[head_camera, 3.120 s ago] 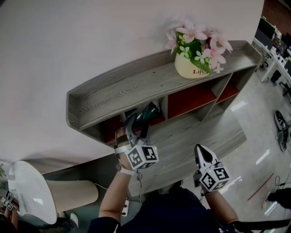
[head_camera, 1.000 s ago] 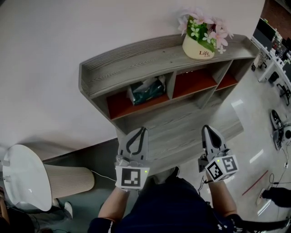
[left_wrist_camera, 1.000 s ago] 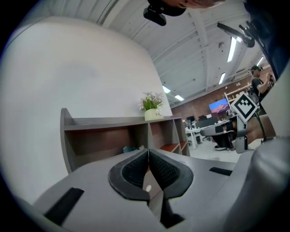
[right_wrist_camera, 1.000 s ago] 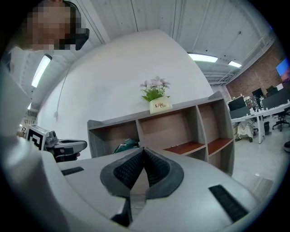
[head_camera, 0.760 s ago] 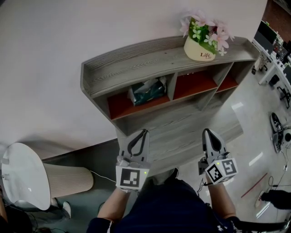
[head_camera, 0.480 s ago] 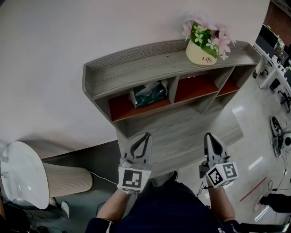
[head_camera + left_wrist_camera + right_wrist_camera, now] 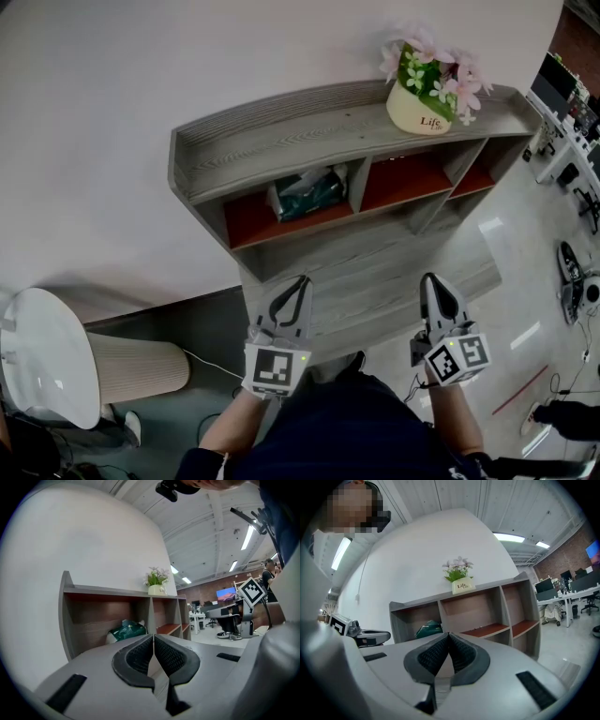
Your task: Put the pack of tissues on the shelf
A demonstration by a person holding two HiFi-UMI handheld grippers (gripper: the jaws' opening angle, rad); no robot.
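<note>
The green pack of tissues lies in the left compartment of the grey shelf unit, on its red floor; it also shows as the green pack and the pack in the gripper views. My left gripper is shut and empty, held well in front of the shelf over its low front ledge. My right gripper is shut and empty too, level with the left one and further right. In the left gripper view the left gripper points at the shelf, and so does the right gripper.
A cream pot of pink flowers stands on the shelf's top at the right. Two more red-floored compartments lie right of the tissues. A white round stool stands at the lower left. Desks and chairs fill the far right.
Since three seconds ago my left gripper has let go of the tissues in the left compartment and drawn back. Over the last second both grippers have sunk slightly in view.
</note>
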